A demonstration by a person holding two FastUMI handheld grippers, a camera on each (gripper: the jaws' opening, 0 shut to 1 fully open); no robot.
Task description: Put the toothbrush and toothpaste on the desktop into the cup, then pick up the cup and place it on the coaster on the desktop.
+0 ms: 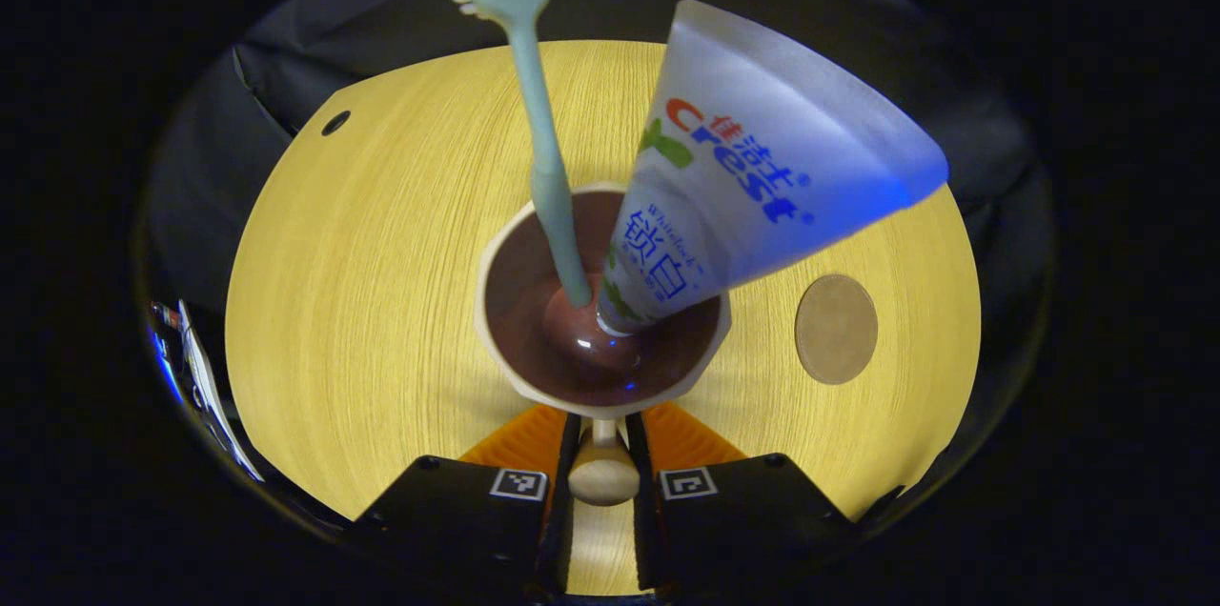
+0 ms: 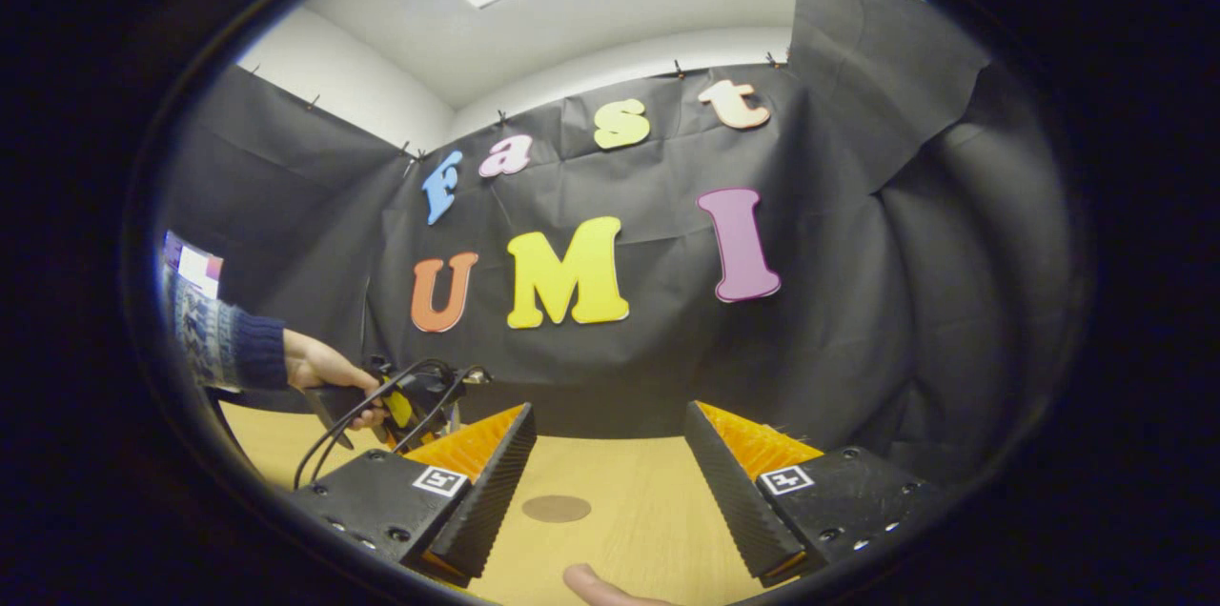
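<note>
Brown-lined cup (image 1: 534, 301) holds toothbrush (image 1: 543, 139), toothpaste (image 1: 753, 177); we see left tongs (image 1: 604, 468) clamping its handle (image 1: 604, 477), base hidden; right tongs (image 2: 604, 482) agape.

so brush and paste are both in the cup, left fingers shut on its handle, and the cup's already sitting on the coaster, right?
Not quite. The cup isn't on the coaster: the left gripper view shows the coaster bare, off to the side. The rest holds: brush and paste are in the cup, left fingers shut on its handle.
</note>
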